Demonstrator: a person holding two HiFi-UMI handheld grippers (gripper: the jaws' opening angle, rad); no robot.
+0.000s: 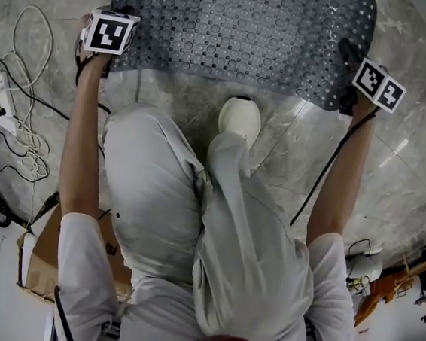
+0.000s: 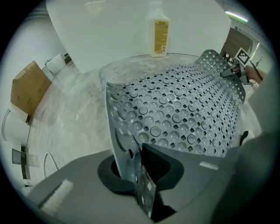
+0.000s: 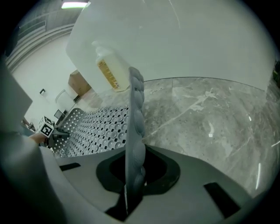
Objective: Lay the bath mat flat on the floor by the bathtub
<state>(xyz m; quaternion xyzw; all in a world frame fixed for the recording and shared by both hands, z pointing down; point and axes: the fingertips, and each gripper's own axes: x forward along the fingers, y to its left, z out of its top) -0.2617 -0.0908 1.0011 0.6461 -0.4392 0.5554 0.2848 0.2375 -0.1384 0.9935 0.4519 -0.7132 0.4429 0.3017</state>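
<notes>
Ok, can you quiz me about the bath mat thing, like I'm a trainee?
1. True or false: the bath mat is rolled up into a tube.
2. What does the left claw grip? A) a towel B) a corner of the bath mat C) nothing
3. What colour is the label on the bottle at the far end of the mat?

Key: 1 false, it is spread out. 2 B. 3 yellow.
</notes>
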